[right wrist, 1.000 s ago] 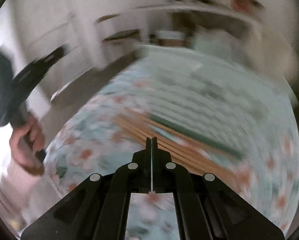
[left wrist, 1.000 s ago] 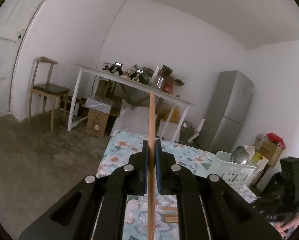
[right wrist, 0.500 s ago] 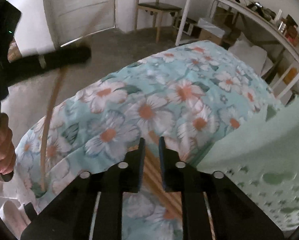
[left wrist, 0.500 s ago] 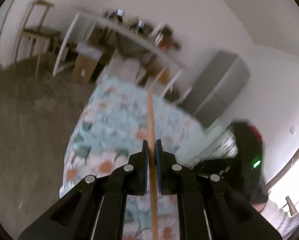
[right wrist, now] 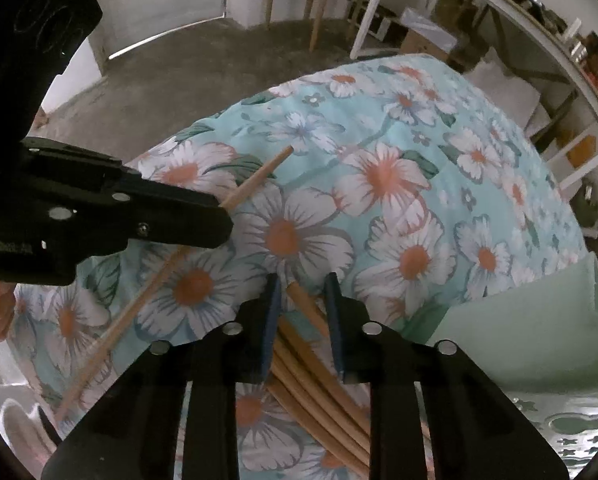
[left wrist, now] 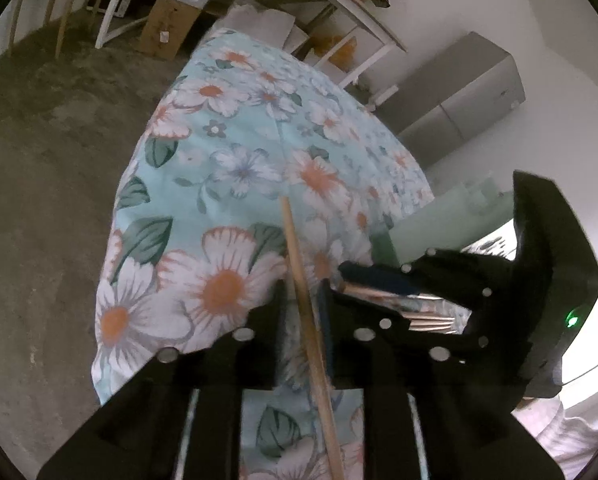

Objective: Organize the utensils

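The left gripper (left wrist: 303, 300) pinches one light, stiff, slippery chopstick (left wrist: 299, 264) mid-shaft above the floral surface (left wrist: 219, 152), while the right gripper (right wrist: 302, 300), fingers parted, straddles the chopstick bundle (right wrist: 319, 364), probably best taken mid-length.

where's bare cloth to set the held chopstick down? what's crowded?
Free: the floral tablecloth beyond the right gripper, out to its far edge, and left of the left gripper. Crowded: the chopstick pile under the right fingers, hard against the green basket.
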A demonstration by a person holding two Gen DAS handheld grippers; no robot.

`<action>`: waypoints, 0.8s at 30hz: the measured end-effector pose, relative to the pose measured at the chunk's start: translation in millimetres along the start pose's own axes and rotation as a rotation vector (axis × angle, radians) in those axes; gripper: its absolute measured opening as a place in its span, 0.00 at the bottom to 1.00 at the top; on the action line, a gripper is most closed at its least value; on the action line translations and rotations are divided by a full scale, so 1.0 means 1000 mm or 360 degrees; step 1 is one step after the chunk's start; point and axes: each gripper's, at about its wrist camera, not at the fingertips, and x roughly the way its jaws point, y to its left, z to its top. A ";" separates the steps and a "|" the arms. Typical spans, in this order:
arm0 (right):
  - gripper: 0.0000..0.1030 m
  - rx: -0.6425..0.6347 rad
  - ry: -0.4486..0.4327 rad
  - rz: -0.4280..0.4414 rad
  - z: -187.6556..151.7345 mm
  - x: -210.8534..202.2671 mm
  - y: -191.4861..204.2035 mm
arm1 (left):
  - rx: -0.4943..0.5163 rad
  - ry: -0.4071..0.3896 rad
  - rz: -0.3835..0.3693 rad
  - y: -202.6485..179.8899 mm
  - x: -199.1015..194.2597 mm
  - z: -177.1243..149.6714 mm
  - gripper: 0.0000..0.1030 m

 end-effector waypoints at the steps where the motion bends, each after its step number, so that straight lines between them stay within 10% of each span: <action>1: 0.16 0.0014 0.0004 0.0004 0.000 0.000 -0.002 | 0.0001 -0.0002 0.0002 0.000 0.000 0.003 0.20; 15: 0.13 0.0107 -0.0213 -0.0097 -0.007 -0.056 -0.011 | 0.0018 -0.0033 0.0065 -0.007 0.020 0.041 0.05; 24: 0.10 0.0363 -0.0622 -0.0092 -0.022 -0.153 -0.049 | 0.0194 -0.0429 -0.0026 -0.070 -0.046 0.056 0.04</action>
